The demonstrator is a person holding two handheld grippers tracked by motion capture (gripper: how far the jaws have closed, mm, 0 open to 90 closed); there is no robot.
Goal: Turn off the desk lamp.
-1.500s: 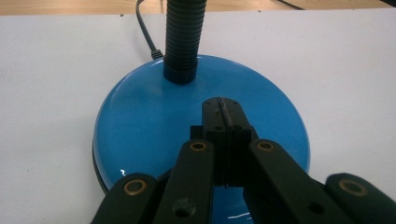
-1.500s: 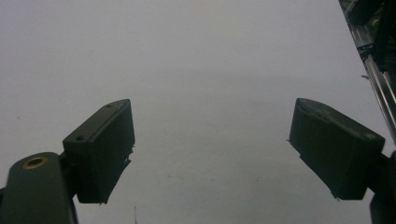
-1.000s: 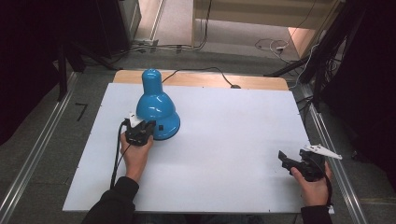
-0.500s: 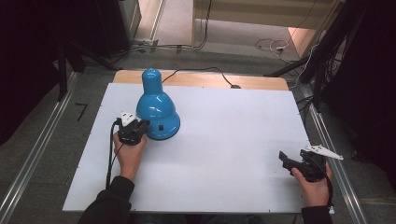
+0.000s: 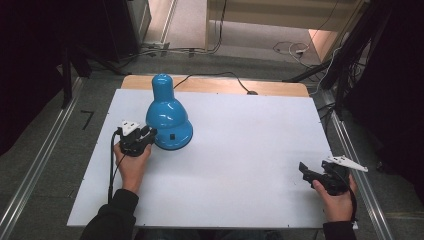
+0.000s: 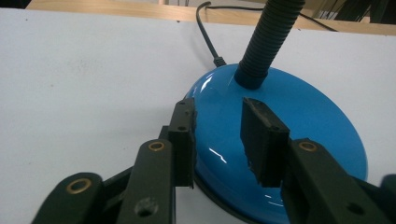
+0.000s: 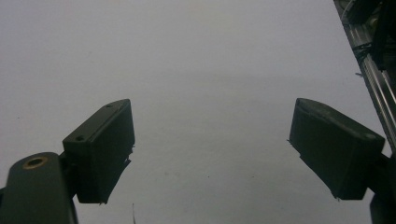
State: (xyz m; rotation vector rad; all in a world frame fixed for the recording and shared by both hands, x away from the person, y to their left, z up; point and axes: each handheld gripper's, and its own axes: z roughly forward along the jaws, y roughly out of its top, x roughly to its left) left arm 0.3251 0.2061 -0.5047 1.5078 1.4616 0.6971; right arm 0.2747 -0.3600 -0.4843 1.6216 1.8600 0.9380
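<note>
The left hand-held gripper [image 6: 217, 140] has just been opening; its jaws stand partly apart over the rim of the blue desk lamp's [image 5: 167, 117] glossy base, gripping nothing. The lamp sits at the bench's [image 5: 240, 150] ten o'clock. The right hand-held gripper [image 7: 212, 154] gapes wide at four o'clock, empty.

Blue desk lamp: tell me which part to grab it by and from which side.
Probably best to take the blue desk lamp by its ribbed black neck, coming from the near left, where the left gripper is, open over the base. The neck is slim enough to fit between the jaws, while the base is a wide, glossy dome that pads would likely slide off.
</note>
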